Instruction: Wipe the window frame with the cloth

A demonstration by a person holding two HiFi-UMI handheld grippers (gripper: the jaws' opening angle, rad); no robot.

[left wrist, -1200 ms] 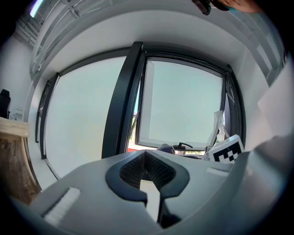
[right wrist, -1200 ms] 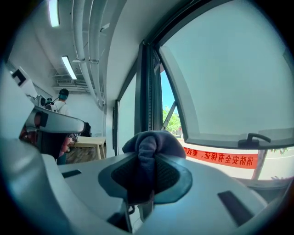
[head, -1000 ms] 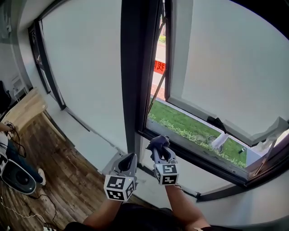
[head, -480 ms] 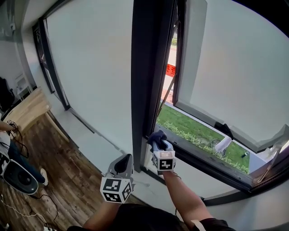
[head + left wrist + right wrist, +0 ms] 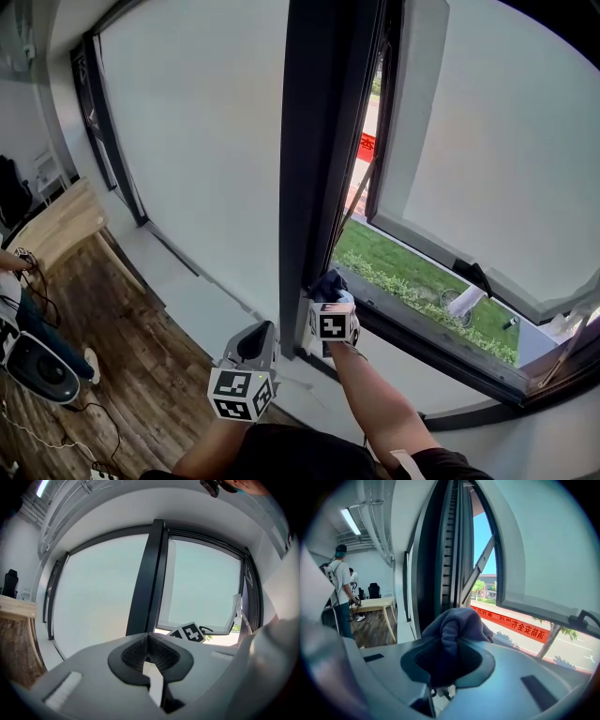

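A dark blue cloth [image 5: 457, 625] is bunched between the jaws of my right gripper [image 5: 447, 660], which is shut on it. In the head view that cloth [image 5: 327, 285] presses into the bottom corner where the dark vertical window frame [image 5: 314, 141] meets the lower frame rail [image 5: 422, 342]; the right gripper [image 5: 330, 298] is right behind it. The same frame post [image 5: 440, 550] rises just ahead in the right gripper view. My left gripper [image 5: 258, 342] hangs lower left, away from the frame, shut with nothing in it [image 5: 149, 665].
The window sash [image 5: 487, 150] is swung open outward, with grass [image 5: 403, 272] and a street below. A white sill ledge [image 5: 197, 291] runs under the left pane. Wooden floor [image 5: 103, 347], a wooden bench [image 5: 56, 225] and a person [image 5: 340, 597] stand to the left.
My right gripper with the cloth has moved left along the lower rail into the frame corner. The left gripper has dropped slightly and stayed shut.
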